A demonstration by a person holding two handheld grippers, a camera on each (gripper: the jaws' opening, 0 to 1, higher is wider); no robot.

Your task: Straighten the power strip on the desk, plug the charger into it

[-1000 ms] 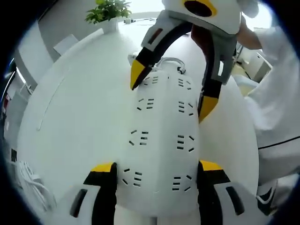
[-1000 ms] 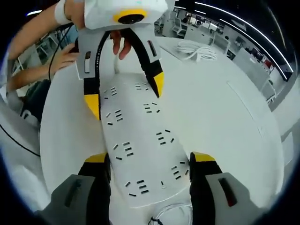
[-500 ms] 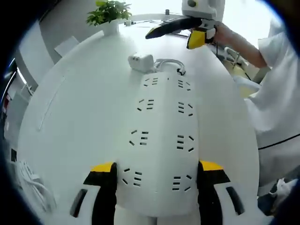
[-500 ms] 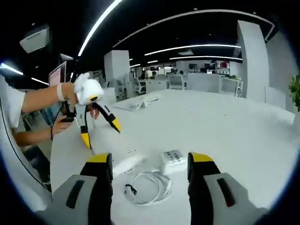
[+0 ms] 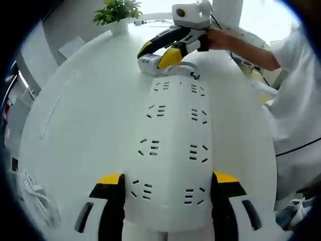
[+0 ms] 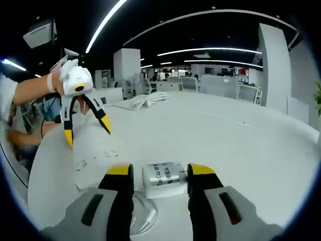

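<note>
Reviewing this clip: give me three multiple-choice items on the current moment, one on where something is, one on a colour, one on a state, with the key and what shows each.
1. Where is the charger?
A. between the right claw's yellow tips
B. plugged into the power strip
C. beside the potted plant

2. What colour are the claw tips?
A. red
B. yellow
C. green

3. What state are the strip's sockets in?
A. all empty
B. one filled
C. covered by tape

Key:
1. A: the right gripper view shows the white block on the desk framed by that claw's tips.
2. B: both views show yellow tips on black jaws.
3. A: the left gripper view, where the left claw straddles the strip's near end, shows bare slots.
</note>
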